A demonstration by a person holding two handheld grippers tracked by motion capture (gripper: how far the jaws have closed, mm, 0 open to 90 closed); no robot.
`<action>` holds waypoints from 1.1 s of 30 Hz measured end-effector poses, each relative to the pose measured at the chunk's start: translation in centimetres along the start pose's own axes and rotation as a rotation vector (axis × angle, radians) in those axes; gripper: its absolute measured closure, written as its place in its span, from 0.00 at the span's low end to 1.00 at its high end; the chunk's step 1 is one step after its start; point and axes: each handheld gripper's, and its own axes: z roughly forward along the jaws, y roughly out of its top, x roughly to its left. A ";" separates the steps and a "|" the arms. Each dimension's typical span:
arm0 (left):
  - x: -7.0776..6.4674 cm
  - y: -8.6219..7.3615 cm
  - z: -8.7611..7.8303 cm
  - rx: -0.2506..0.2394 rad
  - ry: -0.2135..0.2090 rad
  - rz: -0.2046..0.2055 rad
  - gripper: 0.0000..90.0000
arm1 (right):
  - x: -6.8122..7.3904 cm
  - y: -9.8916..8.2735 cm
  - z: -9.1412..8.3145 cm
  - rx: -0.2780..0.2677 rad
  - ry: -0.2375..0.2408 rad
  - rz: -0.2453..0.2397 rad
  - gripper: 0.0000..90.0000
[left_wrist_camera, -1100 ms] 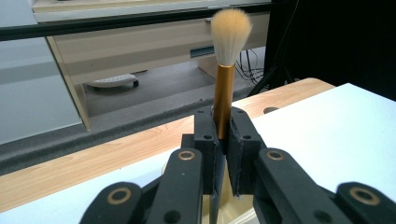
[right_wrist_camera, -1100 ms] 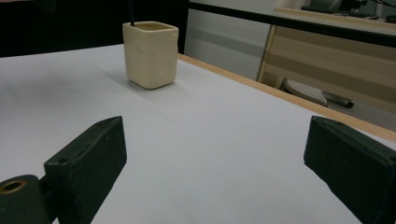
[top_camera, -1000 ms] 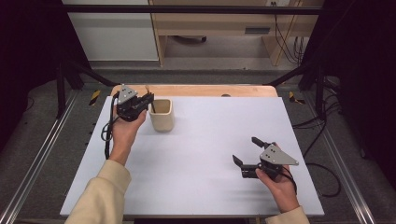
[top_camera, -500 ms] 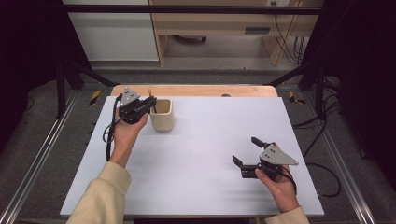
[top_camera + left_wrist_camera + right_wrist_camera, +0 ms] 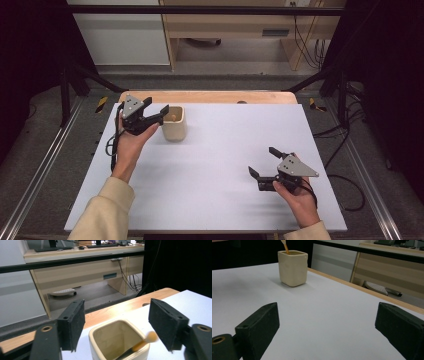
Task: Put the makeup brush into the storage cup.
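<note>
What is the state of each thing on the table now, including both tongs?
Left tongs: open, empty, jaws beside the cup's rim.
Right tongs: open, empty, low over the bare table, far from the cup.
Cup: upright, open at the top, not gripped.
Orange-tipped stick: inside the cup, leaning on its rim, tip sticking out.
Table: white top, flat.

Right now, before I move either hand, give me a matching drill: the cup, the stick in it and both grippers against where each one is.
1 cream square ceramic cup
2 orange-tipped wooden stick
3 left gripper
4 right gripper

a leaning inside the cup
b open, at the cup's rim
c far left of the white table
d open, near right of the table

1-c, 2-a, 3-b, 4-d
</note>
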 end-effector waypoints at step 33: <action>-2.1 -0.1 -0.8 0.038 -0.110 0.040 0.01 | 0.0 0.0 0.0 0.009 -0.003 0.004 0.06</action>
